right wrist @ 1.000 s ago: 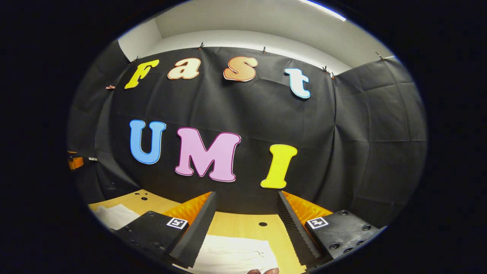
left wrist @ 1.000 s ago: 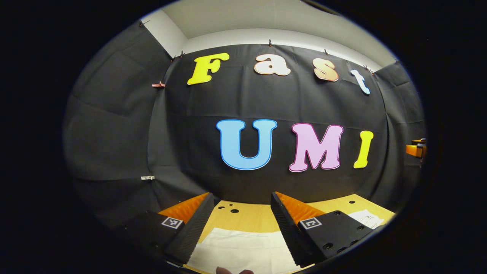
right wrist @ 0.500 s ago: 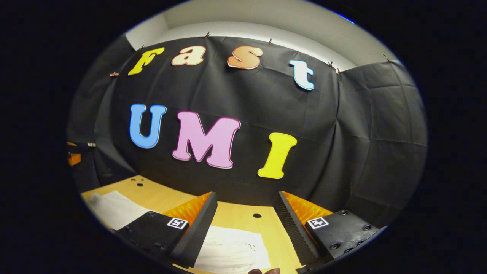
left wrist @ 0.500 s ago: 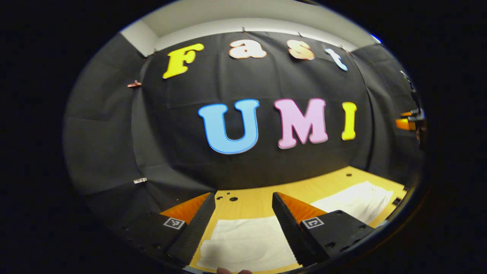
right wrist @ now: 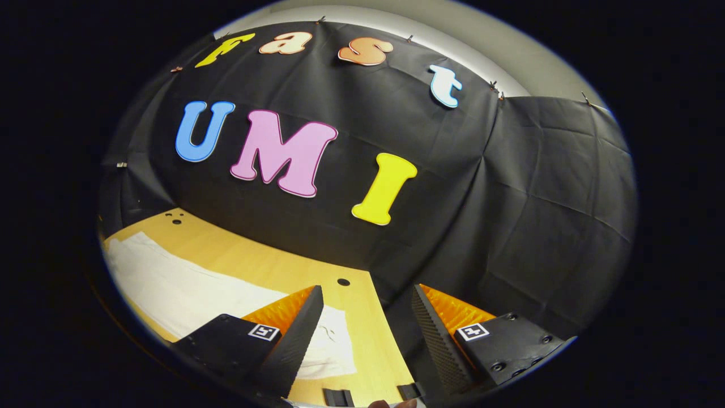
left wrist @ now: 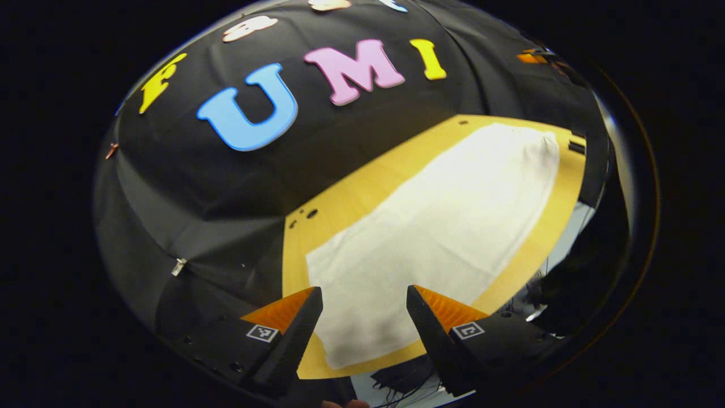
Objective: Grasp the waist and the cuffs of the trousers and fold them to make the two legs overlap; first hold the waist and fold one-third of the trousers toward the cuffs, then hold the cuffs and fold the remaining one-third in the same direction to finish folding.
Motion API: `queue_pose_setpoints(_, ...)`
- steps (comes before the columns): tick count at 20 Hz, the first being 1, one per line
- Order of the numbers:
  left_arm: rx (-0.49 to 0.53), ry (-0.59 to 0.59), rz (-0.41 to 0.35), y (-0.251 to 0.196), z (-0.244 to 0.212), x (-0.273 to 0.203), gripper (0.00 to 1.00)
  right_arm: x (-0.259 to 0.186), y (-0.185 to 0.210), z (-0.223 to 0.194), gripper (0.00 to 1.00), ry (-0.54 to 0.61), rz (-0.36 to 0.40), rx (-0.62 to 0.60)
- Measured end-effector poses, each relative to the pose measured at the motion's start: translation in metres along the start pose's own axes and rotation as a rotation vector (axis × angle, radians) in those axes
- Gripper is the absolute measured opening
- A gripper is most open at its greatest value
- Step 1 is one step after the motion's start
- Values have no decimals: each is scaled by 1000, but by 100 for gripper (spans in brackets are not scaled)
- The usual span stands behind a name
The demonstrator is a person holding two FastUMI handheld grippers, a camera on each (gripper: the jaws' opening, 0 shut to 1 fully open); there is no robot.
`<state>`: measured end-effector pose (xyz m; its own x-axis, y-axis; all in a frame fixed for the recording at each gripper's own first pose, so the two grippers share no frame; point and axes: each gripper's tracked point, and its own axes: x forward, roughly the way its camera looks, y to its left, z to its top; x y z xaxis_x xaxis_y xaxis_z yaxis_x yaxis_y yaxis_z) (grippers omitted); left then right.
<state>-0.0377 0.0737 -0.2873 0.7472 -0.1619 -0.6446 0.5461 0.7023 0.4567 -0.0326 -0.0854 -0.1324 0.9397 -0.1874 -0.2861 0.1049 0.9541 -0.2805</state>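
Black cloth walls close the booth on the far side and to both flanks; a light wooden table (left wrist: 351, 198) sits below them.

Trousers (left wrist: 442, 226): white cloth, spread flat along the table, running from just ahead of the left gripper (left wrist: 362, 300) away toward its upper right. In the right gripper view the same trousers (right wrist: 187, 289) stretch off to the left, one end lying just ahead of and left of the right gripper (right wrist: 365, 297). Which end is waist and which is cuffs, cannot tell.

Both grippers spread wide, nothing between the fingers, both above the cloth and not touching it.

Handling, as judged: thin, limp, light fabric. Will sag and drape when lifted, may slide on smooth wood. Best taken at the corners of each end, pinching both layers together so the legs stay aligned.

Edges and room: near table edge lies close under the left gripper, a narrow strip of bare wood between cloth and edge; dark gap and cables below it. Right gripper sits near a table corner, wall close to its right. Bare wood with small holes beyond the cloth toward the wall gives room for folding.
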Motion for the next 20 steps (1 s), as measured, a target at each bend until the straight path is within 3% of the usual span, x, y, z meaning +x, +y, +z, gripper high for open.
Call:
queue_pose_setpoints(7, 248, 268, -170, -17, -121, 43, 95, -5, -8, -36, 98, 95, -38, -41)
queue_pose_setpoints(12, 364, 290, -235, 2, -116, 68, 95, -1, -11, -53, 97, 144, -31, -85)
queue_pose_setpoints(17, 570, 330, -275, 19, -106, 103, 91, 3, -17, -92, 98, 199, 17, -208)
queue_pose_setpoints(19, 619, 368, -299, 19, -104, 113, 87, 8, -18, -107, 97, 208, 51, -286)
queue_pose_setpoints(20, 635, 382, -310, 18, -103, 120, 72, 12, -19, -114, 97, 213, 73, -327)
